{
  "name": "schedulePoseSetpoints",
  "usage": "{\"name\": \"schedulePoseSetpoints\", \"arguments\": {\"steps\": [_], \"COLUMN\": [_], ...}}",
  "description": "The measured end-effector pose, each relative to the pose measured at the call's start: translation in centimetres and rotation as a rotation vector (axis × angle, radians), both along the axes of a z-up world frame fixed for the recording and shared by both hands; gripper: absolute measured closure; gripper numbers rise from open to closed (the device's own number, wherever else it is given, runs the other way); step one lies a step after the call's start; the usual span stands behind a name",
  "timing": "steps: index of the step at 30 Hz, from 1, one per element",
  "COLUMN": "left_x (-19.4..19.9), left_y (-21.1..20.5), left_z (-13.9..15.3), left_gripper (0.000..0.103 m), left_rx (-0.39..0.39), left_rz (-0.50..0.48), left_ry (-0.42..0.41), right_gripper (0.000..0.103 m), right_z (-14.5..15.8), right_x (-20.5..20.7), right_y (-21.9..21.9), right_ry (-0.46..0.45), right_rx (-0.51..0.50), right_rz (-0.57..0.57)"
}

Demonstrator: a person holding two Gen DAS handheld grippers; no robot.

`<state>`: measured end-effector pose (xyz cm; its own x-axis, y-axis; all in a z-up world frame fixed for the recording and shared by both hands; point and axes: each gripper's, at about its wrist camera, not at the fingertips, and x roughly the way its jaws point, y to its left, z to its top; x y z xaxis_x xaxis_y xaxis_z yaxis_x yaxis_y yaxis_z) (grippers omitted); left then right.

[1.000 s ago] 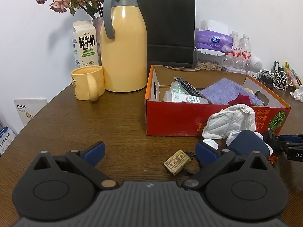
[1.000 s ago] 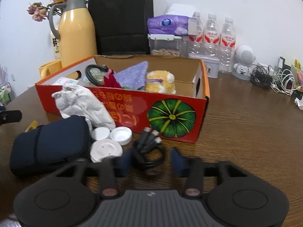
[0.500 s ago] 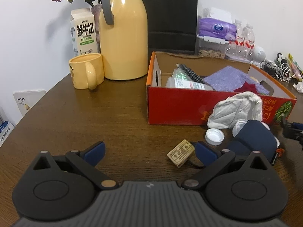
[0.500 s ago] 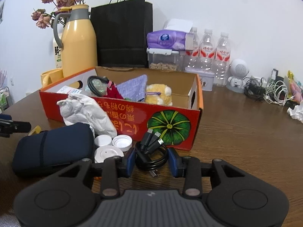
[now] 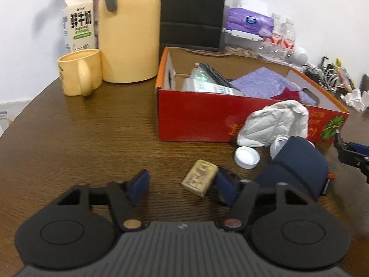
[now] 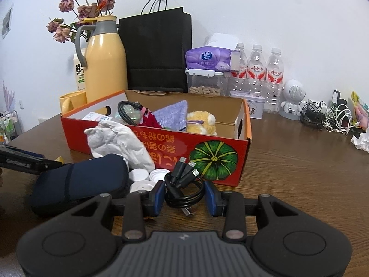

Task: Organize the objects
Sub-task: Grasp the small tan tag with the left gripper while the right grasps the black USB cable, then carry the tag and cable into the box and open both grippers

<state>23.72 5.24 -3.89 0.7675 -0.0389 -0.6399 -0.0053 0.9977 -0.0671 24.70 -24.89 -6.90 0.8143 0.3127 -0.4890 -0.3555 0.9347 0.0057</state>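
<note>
A small tan block lies on the brown table between the fingers of my left gripper. Its jaws are closing; the right finger is at the block and the left finger is still clear of it. My right gripper is shut on a coiled black cable in front of the red cardboard box. Beside the box lie a navy pouch, crumpled white paper and white caps.
Behind the box stand a yellow thermos, a yellow mug, a milk carton and a black paper bag. Water bottles, a tissue pack, a white speaker and tangled chargers line the back right.
The left gripper's jaws have narrowed around the tan block as it came lower and closer. The right gripper, still gripping the cable, has drawn back a little from the box.
</note>
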Motion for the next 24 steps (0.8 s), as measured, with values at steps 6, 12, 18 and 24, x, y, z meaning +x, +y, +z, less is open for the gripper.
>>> {"name": "schedulePoseSetpoints", "arguments": {"steps": [6, 12, 18, 24], "left_x": [-0.4, -0.7, -1.6, -2.4], "left_y": [-0.7, -0.4, -0.5, -1.0], "left_z": [0.1, 0.5, 1.6, 4.3], "left_gripper": [0.078, 0.078, 0.079, 0.079], "left_rx": [-0.001, -0.006, 0.001, 0.006], "left_rz": [-0.050, -0.027, -0.018, -0.033], "left_ry": [-0.018, -0.043, -0.111, -0.204], "right_gripper": [0.067, 0.067, 0.067, 0.067], "right_z": [0.1, 0.1, 0.3, 1.8], "right_x": [-0.2, -0.4, -0.7, -1.2], "right_y": [0.1, 0.1, 0.0, -0.2], "right_ry": [-0.006, -0.010, -0.029, -0.081], "right_rx": [-0.002, -0.004, 0.004, 0.028], "right_rz": [0.007, 0.009, 0.008, 0.013]}}
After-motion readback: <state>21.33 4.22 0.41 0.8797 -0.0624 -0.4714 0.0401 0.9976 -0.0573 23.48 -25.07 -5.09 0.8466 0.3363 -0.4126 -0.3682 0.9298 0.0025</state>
